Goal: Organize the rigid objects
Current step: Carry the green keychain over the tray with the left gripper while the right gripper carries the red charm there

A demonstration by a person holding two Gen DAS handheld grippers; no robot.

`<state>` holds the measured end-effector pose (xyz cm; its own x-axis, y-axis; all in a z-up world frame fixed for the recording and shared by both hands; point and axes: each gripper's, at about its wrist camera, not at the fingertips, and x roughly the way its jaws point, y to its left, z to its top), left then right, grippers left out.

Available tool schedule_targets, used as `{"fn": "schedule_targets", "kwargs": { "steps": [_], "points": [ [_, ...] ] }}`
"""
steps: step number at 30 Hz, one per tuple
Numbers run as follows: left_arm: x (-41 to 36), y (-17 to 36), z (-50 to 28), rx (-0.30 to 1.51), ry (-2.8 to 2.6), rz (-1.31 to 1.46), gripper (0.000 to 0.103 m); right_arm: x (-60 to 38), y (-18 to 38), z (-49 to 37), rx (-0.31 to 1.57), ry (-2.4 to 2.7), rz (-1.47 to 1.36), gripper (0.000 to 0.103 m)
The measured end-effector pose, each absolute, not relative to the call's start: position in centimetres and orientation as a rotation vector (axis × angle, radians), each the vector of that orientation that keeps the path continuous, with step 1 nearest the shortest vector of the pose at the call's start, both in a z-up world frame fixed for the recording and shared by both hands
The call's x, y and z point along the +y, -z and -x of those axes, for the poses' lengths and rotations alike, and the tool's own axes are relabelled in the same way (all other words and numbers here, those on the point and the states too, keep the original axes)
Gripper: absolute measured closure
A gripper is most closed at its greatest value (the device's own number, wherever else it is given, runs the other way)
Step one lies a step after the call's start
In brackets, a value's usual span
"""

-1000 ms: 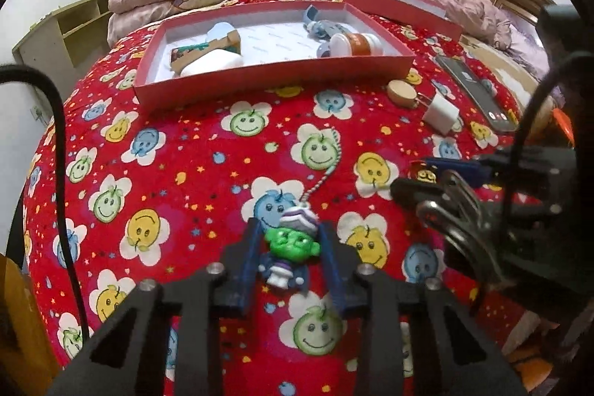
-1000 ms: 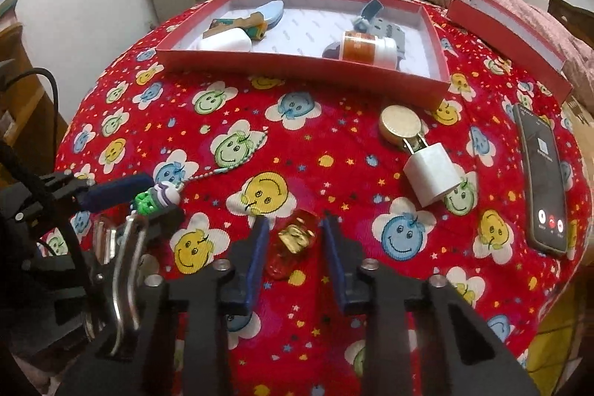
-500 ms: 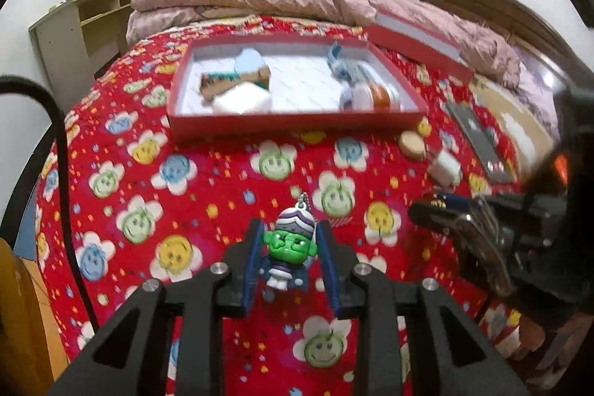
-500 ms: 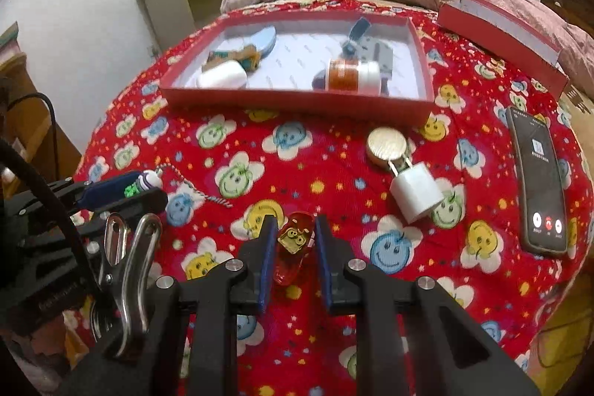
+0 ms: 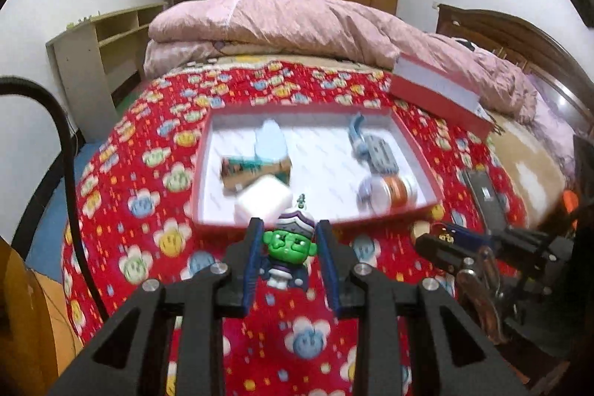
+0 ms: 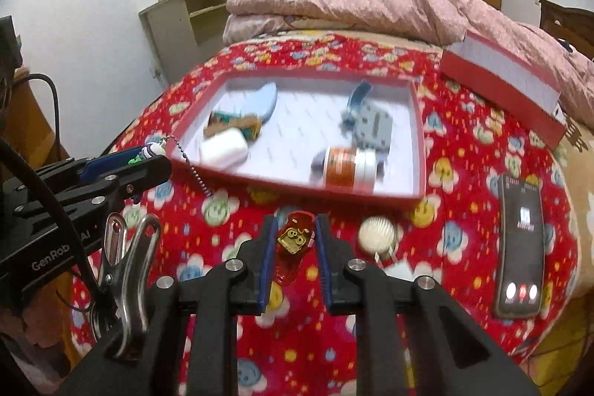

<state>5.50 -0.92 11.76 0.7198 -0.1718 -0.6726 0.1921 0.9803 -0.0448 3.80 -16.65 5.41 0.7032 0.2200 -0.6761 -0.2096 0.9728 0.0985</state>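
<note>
Both toys have just been lifted off the bed, left tool (image 5: pixel 289 257) clamped on the figurine (image 5: pixel 287 249), right tool (image 6: pixel 295 247) on the red charm (image 6: pixel 294 240), ready for the tray (image 6: pixel 417 143).

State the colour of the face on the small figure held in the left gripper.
Bright green, on the figure; clearest in the left wrist view.

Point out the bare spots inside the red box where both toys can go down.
Freest: the white floor mid-box in the red box, between the white case and the orange-labelled jar. Also the far middle, between the blue shoehorn-like piece and the grey block. Left and right ends are crowded.
</note>
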Motion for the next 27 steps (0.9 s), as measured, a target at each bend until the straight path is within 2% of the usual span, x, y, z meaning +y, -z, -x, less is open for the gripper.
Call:
{"fn": "schedule_targets", "kwargs": {
  "steps": [10,27],
  "points": [
    [-1.5,-12.8,-9.4,0.738,0.18,-0.018,0.073,-17.0,-7.4,-8.2,0.73,-0.209,-0.017,0.082],
    [-2.5,-10.5,-13.7,0.801,0.195,-0.024,0.073,-17.8,-6.8,-12.2,0.74,-0.194,-0.024,0.082]
  ]
}}
